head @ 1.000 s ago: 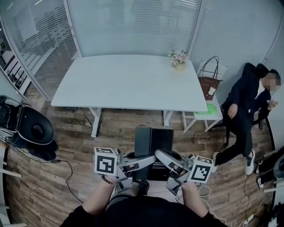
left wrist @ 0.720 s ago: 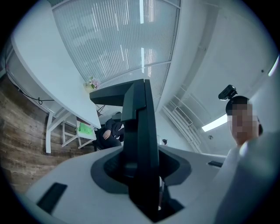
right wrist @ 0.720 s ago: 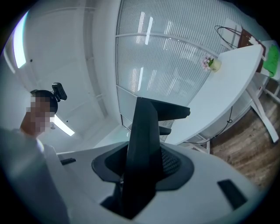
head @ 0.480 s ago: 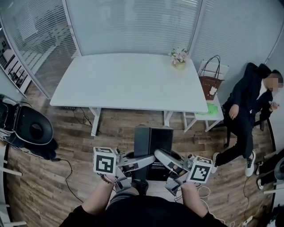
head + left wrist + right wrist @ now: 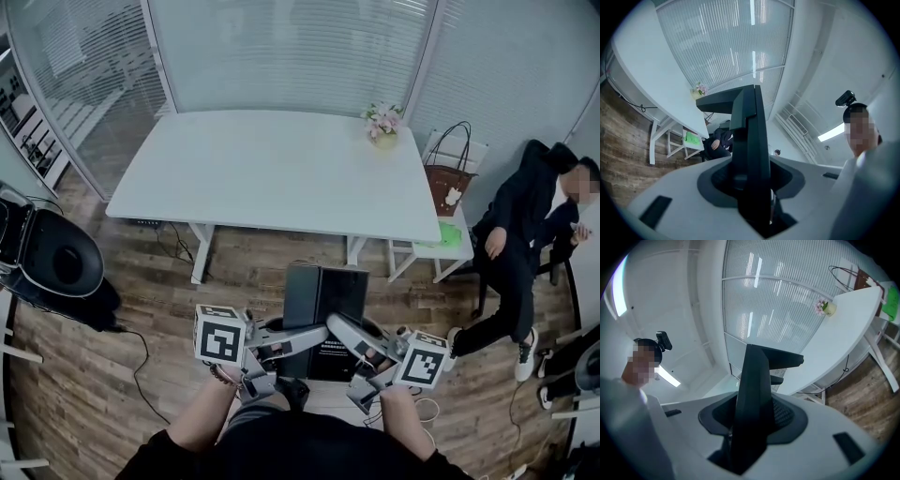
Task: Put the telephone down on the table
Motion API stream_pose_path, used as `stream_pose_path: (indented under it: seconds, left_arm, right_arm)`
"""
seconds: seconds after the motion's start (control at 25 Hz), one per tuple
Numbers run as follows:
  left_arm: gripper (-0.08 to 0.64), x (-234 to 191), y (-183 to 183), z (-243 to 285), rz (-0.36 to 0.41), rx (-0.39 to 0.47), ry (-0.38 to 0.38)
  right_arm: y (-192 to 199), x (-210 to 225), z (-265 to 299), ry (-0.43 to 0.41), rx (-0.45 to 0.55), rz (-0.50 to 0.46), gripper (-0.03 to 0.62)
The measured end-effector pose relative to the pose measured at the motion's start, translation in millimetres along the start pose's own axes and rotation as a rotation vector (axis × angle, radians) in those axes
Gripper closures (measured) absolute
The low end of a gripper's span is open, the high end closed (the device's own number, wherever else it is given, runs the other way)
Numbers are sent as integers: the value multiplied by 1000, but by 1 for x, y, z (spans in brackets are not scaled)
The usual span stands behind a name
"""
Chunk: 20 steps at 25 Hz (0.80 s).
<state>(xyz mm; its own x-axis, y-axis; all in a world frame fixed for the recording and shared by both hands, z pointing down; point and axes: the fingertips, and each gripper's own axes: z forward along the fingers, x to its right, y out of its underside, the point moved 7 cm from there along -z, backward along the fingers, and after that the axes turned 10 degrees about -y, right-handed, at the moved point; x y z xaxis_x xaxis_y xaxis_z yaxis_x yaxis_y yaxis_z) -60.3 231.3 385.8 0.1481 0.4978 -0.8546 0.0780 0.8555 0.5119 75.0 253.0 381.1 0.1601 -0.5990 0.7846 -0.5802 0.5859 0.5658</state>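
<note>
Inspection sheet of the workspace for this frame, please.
Surface: white table, bare except a flower pot at its far right corner.
Job's things: black telephone, held short of the table, not yet set down.
Clutter: handbag and green item on the white stool beside the table.
Grippers: left gripper and right gripper both clamped on the telephone, one each side.
Cables: black cable loose on the wood floor at left.
Surroundings: blinds on glass walls; seated person at right.

the telephone (image 5: 323, 295) is half hidden behind the left gripper (image 5: 305, 339) and right gripper (image 5: 349, 339) (its white print (image 5: 334, 347) unreadable); a black round object (image 5: 56, 272) is cut off at left.
</note>
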Motion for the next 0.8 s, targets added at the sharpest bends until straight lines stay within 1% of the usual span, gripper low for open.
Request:
stream_pose_path:
  seconds: [0.2, 0.4, 0.52, 0.68, 0.8]
  left_arm:
    - [393, 1, 0, 2, 4, 3, -1]
    - [393, -1, -1, 9, -8, 2, -1]
    - [393, -3, -5, 15, -7, -1, -1]
    - [393, -8, -15, 20, 0, -7, 1]
    - [393, -15, -26, 24, 5, -9, 3]
  right_arm:
    - [-2, 0, -2, -4, -2, -1, 430]
    - [-3, 1, -1, -28, 9, 48, 430]
    - [-11, 6, -5, -7, 4, 22, 430]
    - [-19, 13, -1, -15, 13, 26, 430]
    - [-28, 23, 2, 1, 11, 4, 430]
